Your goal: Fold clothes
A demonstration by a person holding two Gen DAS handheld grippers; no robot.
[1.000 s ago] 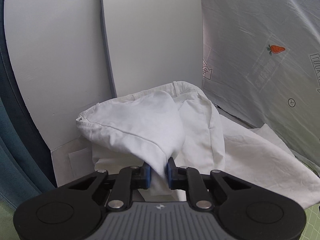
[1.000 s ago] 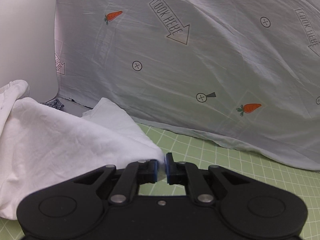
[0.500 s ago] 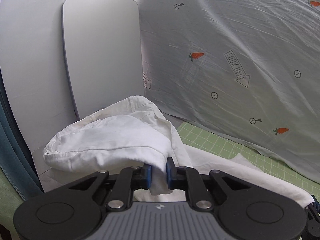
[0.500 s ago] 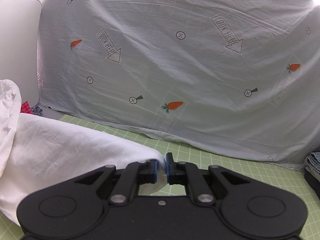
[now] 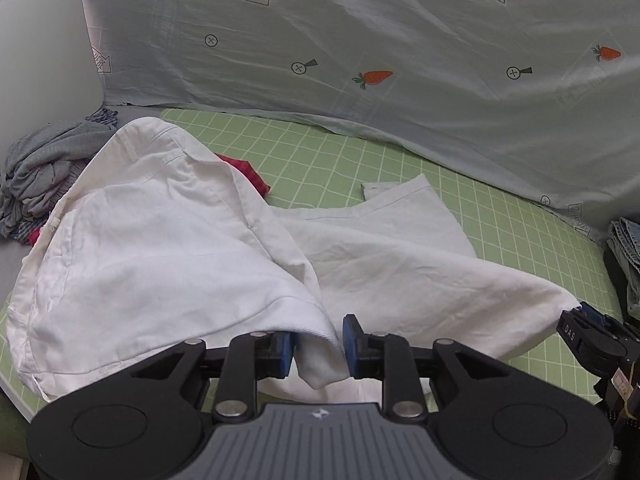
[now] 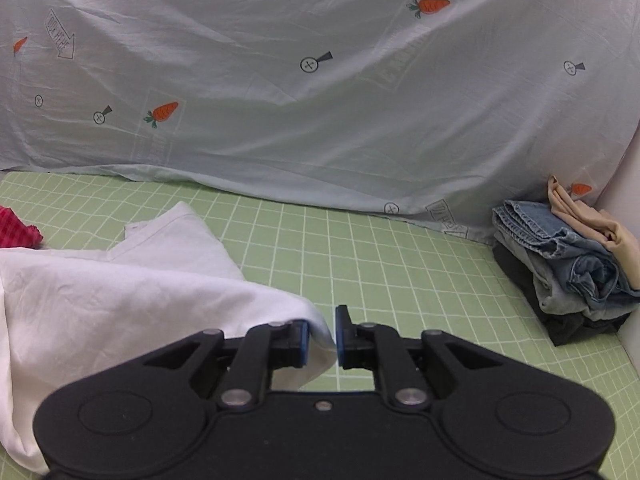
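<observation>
Change: both grippers, which a second ago pinched the white garment against pale boards, now sit over the green grid mat.
Left gripper: jaws opening, narrow gap; a cloth fold lies between the blue pads, no longer pinched.
Right gripper: jaws opening, narrow gap; the cloth edge lies against its left pad only.
Garment position: spread on the mat from 9 to 3 o'clock in the left view.
Meaning: the garment appears delivered for folding; no fold made yet.
Hidden: a red cloth mostly buried under the garment; grey clothes at 9 o'clock partly covered.
Cut off: folded stack at 3 o'clock in the right view.
Unclear: garment type.
</observation>
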